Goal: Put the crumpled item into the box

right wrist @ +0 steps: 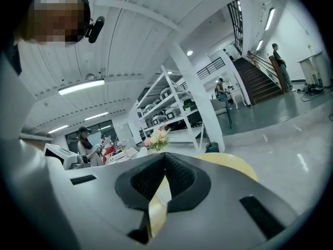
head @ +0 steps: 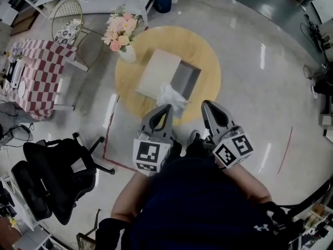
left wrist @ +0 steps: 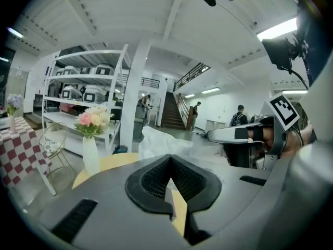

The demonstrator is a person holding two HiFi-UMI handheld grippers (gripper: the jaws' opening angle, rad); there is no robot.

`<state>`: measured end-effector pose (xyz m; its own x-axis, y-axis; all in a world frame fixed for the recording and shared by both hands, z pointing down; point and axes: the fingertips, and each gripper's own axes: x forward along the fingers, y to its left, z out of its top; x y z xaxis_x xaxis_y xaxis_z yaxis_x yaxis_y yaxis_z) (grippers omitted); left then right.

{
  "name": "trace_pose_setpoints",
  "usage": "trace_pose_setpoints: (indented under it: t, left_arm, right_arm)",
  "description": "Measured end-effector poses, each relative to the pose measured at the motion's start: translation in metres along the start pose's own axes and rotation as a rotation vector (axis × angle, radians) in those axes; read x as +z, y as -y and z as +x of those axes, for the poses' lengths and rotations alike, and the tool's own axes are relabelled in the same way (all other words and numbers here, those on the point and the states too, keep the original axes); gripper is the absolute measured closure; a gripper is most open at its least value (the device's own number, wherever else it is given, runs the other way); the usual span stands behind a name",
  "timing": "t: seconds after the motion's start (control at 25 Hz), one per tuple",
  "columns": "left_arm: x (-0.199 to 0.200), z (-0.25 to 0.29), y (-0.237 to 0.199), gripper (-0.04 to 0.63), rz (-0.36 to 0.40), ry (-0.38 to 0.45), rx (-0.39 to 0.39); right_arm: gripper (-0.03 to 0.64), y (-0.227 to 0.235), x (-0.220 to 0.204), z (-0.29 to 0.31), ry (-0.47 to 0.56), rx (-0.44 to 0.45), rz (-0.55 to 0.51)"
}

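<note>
A white crumpled item lies on the round yellow table, against the near side of an open box with a white flap and a grey inside. My left gripper is just short of the item, its jaws shut with nothing between them. In the left gripper view the item rises right beyond the gripper tip. My right gripper hovers to the right at the table's near edge. It is also shut and holds nothing, as the right gripper view confirms.
A vase of pink flowers stands at the table's far left. A checkered table and a wire chair stand to the left, a black office chair near left, and a blue bin beyond. Shelving and people stand in the background.
</note>
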<state>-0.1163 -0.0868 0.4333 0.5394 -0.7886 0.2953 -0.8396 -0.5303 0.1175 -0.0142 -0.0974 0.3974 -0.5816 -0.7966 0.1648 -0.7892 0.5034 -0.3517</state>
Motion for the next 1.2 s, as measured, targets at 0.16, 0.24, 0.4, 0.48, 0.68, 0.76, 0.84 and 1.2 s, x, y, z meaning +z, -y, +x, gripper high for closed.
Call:
trace_pose_setpoints:
  t: [0.16,0.24,0.4,0.48,0.68,0.76,0.84,1.2]
  left_arm:
    - [-0.012,0.016,-0.008,0.580,-0.054,-0.037,0.009]
    - [-0.018,0.025,-0.010,0.580,-0.069,-0.060,0.019]
    - [-0.031,0.050,-0.013,0.580,-0.096,-0.107,0.032]
    - [-0.037,0.065,-0.012,0.581,-0.098,-0.133,0.027]
    - [-0.058,0.098,-0.012,0.580,-0.121,-0.200,0.014]
    - [-0.067,0.110,-0.014,0.580,-0.129,-0.229,0.014]
    - [-0.074,0.121,-0.014,0.580,-0.140,-0.254,0.012]
    - [-0.109,0.159,-0.021,0.580,-0.206,-0.354,0.008]
  right_arm:
    - [0.612,0.014,-0.002,0.004,-0.014,-0.007,0.017]
    - [0.612,0.022,-0.001,0.006,-0.021,0.000,0.023]
    - [0.612,0.044,0.004,0.009,-0.027,-0.002,0.041]
    - [0.612,0.057,0.006,0.011,-0.025,-0.008,0.053]
    - [0.612,0.075,0.010,0.016,-0.026,-0.004,0.068]
    - [0.612,0.082,0.014,0.018,-0.024,-0.003,0.070]
    - [0.612,0.091,0.017,0.021,-0.023,-0.006,0.073]
    - [0.612,0.117,0.009,0.032,-0.064,-0.014,0.100]
